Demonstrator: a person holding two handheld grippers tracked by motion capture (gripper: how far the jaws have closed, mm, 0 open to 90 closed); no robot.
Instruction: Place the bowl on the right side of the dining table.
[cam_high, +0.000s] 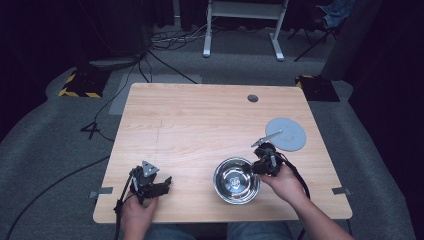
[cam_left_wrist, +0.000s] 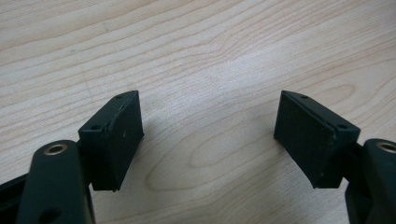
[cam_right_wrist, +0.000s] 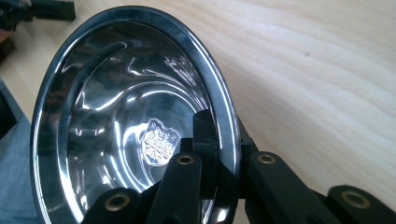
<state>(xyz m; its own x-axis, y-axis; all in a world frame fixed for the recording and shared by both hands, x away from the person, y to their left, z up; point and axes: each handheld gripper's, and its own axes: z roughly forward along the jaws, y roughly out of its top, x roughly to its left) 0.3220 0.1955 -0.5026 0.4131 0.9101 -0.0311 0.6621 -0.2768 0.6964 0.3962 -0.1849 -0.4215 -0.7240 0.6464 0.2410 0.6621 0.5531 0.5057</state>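
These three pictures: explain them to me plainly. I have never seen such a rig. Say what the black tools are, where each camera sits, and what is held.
A person sits at a wooden table with a hand-held two-jaw gripper in each hand. The high view looks down from above. The other two cameras ride on the grippers. The left gripper rests with its jaws apart over bare wood, holding nothing. The right gripper is clamped on the rim of a shiny steel bowl, one jaw inside and one outside. A grey round disc lies farther back on the right.
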